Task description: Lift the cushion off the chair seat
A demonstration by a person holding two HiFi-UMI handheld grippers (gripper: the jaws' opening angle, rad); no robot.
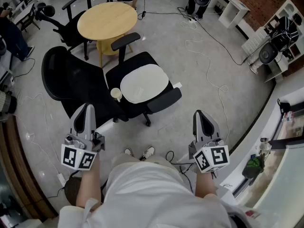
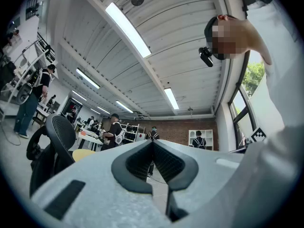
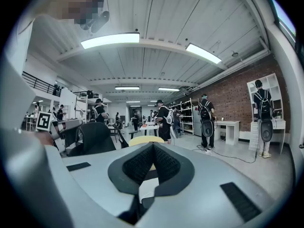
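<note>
**Cushion on the chair, both grippers shut and far from it**

Cushion in the middle of the head view, flat on the black chair seat. Well above both grippers in the frame and touching neither one.

Left gripper at lower left, below and left of the cushion. Clenched tight, with nothing between the jaws. Right gripper at lower right, below and right of the cushion. Squeezed shut too, and empty. Both held out in front of the person and well apart from the chair.

Cushion pale cream, smooth and thin. Rounded at the corners, a bit like a soft egg shape. Covers most of the seat, with some black showing round its edge.

Tall black back of the chair to the left of the cushion. Small pale cup just beside the cushion's lower left edge, between it and the left gripper. One black armrest along the cushion's lower right side, between it and the right gripper. Another armrest above the seat.

Round wooden table near the top, behind the chair. Thin cables winding over the grey floor at upper right. Person's shoes at the bottom, between the grippers.
</note>
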